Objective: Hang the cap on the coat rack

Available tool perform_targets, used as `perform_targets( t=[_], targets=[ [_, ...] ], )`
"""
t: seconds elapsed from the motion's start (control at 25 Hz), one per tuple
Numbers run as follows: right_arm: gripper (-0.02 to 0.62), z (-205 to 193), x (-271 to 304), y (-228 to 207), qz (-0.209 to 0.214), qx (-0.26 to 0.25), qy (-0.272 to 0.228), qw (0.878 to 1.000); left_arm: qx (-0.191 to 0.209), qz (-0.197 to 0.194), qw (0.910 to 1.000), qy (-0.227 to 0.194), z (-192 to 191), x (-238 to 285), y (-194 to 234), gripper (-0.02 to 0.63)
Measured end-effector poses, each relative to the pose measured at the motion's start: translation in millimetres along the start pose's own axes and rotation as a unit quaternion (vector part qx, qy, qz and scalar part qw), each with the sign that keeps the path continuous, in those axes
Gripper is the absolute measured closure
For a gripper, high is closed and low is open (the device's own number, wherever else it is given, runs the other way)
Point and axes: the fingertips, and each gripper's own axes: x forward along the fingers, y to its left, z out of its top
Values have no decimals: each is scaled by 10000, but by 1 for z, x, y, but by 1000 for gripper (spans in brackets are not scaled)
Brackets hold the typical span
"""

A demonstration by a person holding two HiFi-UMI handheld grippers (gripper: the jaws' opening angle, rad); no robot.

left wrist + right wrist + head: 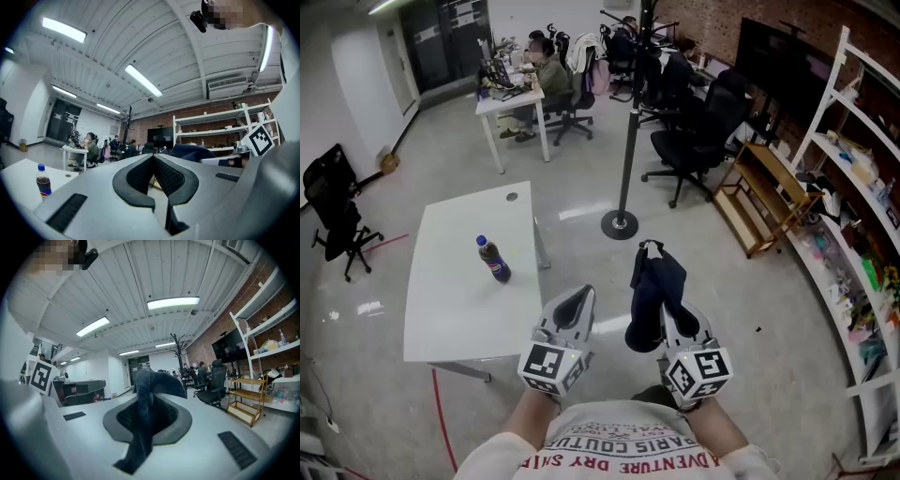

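Cap, dark blue, clamped by a fold of cloth between the closed jaws of the right gripper, held low just ahead of the torso. Bunched above the jaw tips, with a strip trailing down between the pads in the right gripper view. Not yet on any hook. Just beside it, left gripper, jaws pressed together on nothing, idle at about the same height.

Further out to the left, white table bearing an upright cola bottle, well apart from both grippers and no part of the job. Ahead past the cap, coat rack: black pole rising from a round base on the pale floor, branching hooks near the top edge of the head view and partly cut off there. Open floor between grippers and base. To the right, low wooden shelf and tall white shelving along the brick wall. Beyond the rack, office chairs and people seated at desks.

Judged step: carrying the cap toward the rack, grasp made, hanging yet to come. Next move, by the look of it: walk forward to close the gap, raise the right gripper to hook height, turn the cap so its opening faces a prong, slip it over, then part the jaws. Risk worth noting: grip on a thin fold only, so possible slip or awkward presentation. Spare left gripper on hand to spread the cloth.
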Motion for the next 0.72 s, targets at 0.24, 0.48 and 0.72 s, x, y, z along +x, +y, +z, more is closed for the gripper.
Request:
perform_targets(
  t=[0.24,0.48,0.72],
  targets=[
    [566,-1,13,-9,70,1,36,10000,-106,68,9999,56,-9,12,10,601],
    [566,-14,46,-39,121,85,252,9996,-288,226,9993,124,-22,47,25,601],
    [566,-15,105,-85,264,242,362,9987,-296,531,9977,299,-35,105,53,601]
  ],
)
